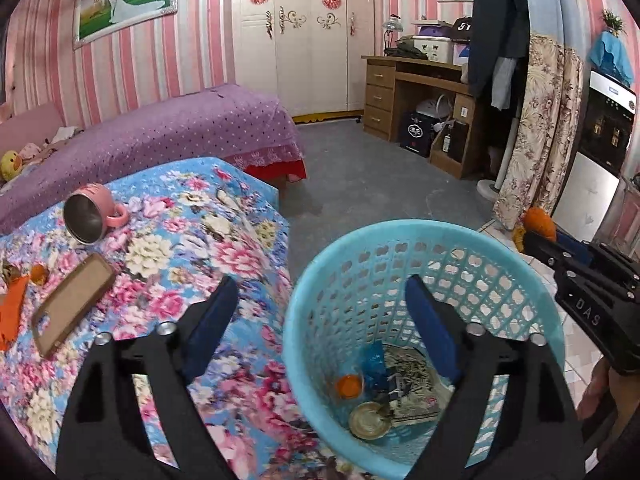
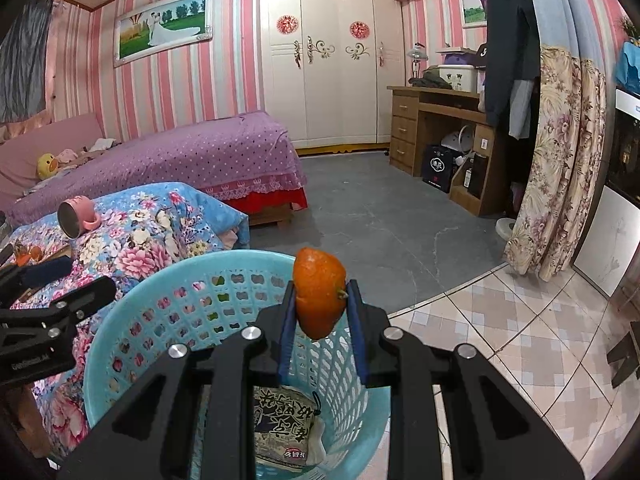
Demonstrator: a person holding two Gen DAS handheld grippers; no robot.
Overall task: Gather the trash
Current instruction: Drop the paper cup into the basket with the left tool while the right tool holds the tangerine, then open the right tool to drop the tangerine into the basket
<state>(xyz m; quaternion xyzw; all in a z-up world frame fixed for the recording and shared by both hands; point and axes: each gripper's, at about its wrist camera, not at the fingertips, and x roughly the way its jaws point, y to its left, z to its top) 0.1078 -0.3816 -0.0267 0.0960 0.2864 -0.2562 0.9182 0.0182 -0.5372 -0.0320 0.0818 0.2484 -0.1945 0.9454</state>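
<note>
While left gripper (image 1: 320, 304) is hanging open over blue basket (image 1: 520, 268), orange peel (image 2: 319, 296) is being pinched by right gripper (image 2: 320, 300).

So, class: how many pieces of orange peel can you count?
3: orange peel in the right gripper's jaws, one in the basket, one on the flowered cloth. More may be hidden.

- The orange scrap (image 1: 10, 316) on the floral cloth (image 1: 168, 256) is cut off by the left wrist view's edge.
- The snack wrapper (image 2: 282, 428) in the blue basket (image 2: 132, 300) is partly hidden behind the gripper's frame.
</note>
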